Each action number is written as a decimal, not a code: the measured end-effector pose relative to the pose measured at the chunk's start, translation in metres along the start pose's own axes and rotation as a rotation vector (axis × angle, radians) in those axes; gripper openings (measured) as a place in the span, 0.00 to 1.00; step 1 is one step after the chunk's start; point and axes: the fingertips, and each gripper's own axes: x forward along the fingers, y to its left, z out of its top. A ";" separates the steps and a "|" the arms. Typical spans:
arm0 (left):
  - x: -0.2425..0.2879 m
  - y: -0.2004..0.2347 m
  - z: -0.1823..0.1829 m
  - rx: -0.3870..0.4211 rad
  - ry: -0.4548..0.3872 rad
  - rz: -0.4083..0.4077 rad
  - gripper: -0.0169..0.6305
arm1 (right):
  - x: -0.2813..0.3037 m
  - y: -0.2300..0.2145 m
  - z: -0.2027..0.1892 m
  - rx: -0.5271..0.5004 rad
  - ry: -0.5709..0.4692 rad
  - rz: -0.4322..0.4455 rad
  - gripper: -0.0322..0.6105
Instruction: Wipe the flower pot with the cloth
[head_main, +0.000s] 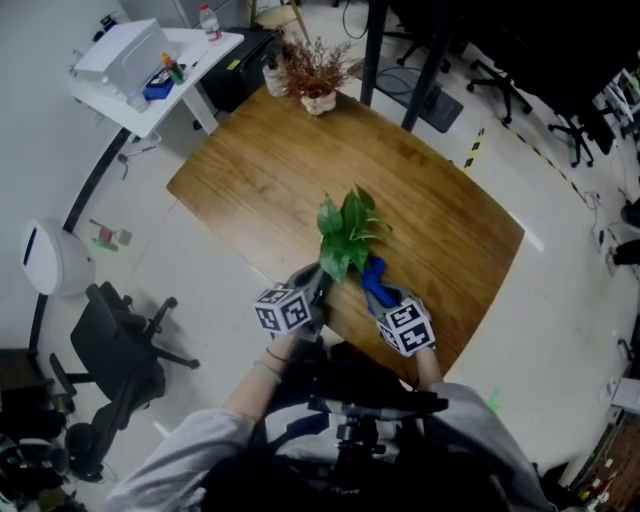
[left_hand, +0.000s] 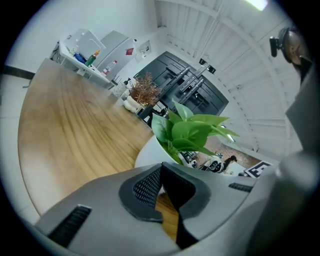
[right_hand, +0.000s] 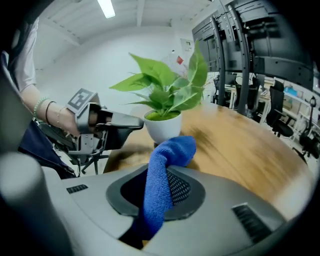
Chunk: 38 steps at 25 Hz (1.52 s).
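Right gripper (right_hand: 160, 187) clamps the cloth (right_hand: 172, 150); left gripper (left_hand: 161, 170) pinches the flower pot (left_hand: 149, 152) rim at the tabletop (head_main: 440, 230) near edge. A hard wipe could tip it off.

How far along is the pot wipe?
Done: right gripper clamps the blue cloth; left gripper closed at the flower pot rim, apparently steadying it. In hand: cloth tip is at the pot's side; contact unclear. Left: the wiping itself.
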 end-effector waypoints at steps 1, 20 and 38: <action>0.000 -0.006 -0.004 -0.016 0.000 -0.016 0.04 | -0.003 -0.010 0.003 -0.006 -0.011 -0.021 0.14; 0.001 0.036 0.034 -0.066 -0.075 0.045 0.04 | 0.033 0.039 0.052 -0.173 -0.023 0.122 0.14; -0.001 0.030 0.015 -0.066 -0.031 0.032 0.04 | 0.021 -0.024 0.040 -0.095 -0.005 -0.009 0.14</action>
